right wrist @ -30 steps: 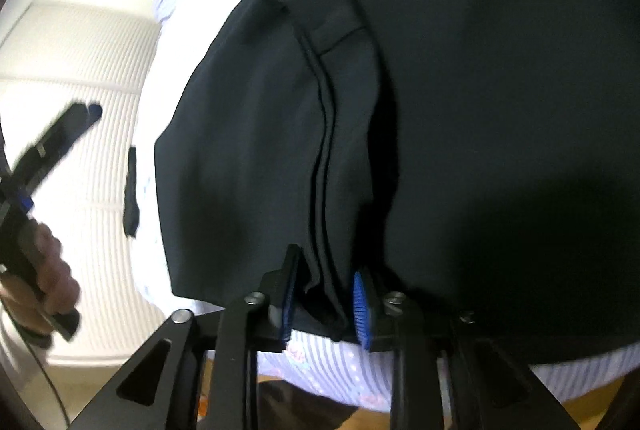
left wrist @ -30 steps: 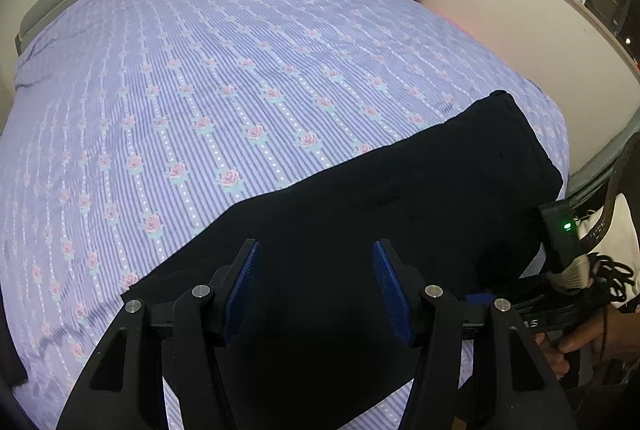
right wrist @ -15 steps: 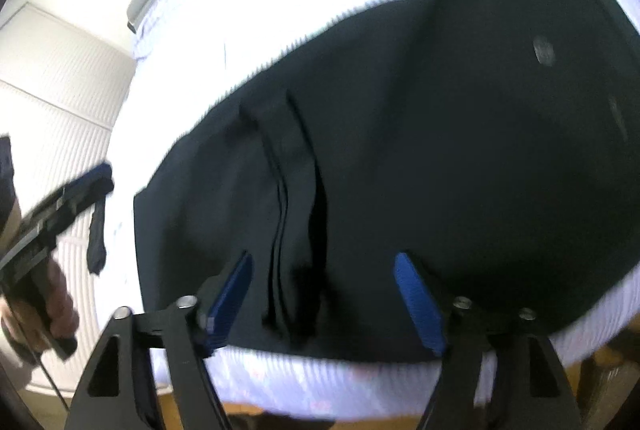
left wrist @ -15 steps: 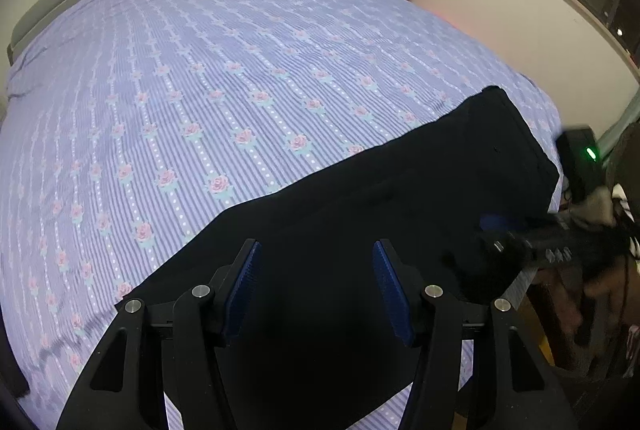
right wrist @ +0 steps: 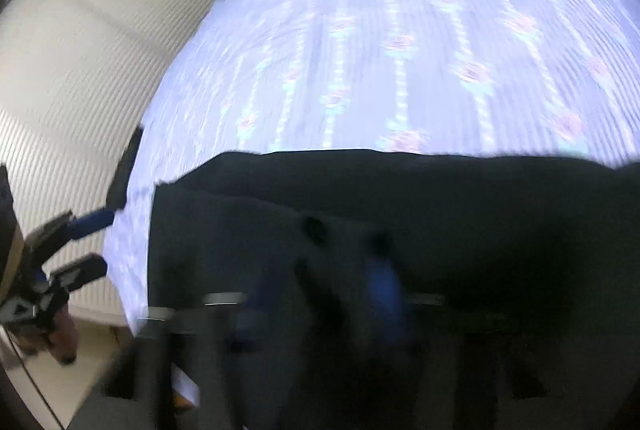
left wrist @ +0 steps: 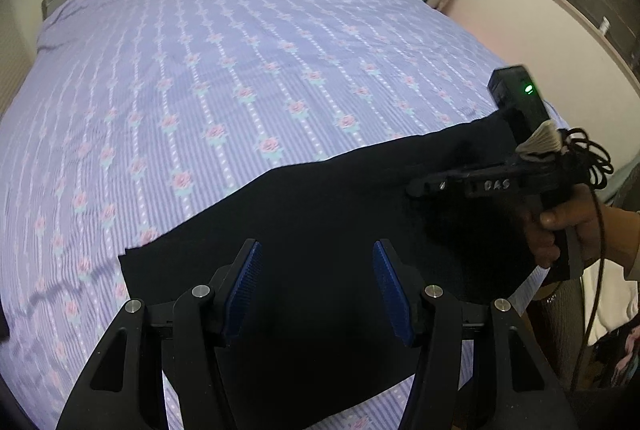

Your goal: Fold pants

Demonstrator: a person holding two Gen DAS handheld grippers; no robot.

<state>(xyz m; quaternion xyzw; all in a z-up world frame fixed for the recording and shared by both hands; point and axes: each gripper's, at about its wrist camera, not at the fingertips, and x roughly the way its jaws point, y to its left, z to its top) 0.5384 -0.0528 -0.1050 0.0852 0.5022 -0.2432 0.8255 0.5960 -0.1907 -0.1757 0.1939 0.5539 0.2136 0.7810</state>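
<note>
The black pants [left wrist: 320,213] lie folded along the near edge of the bed [left wrist: 240,49]. My left tongs [left wrist: 316,286] hang half open above them, gripping nothing. My right tongs [right wrist: 320,294], blurred, have snapped nearly shut; whether cloth is caught I cannot tell. If they pinch only one layer, the fold could drag askew or slide off that edge.

I note the right gripper [left wrist: 416,185] let go of the pants [left wrist: 320,222] edge, lifted clear above the cloth with jaws now shut and empty. Its view has swung out over the bed [right wrist: 400,29], heavily blurred.
</note>
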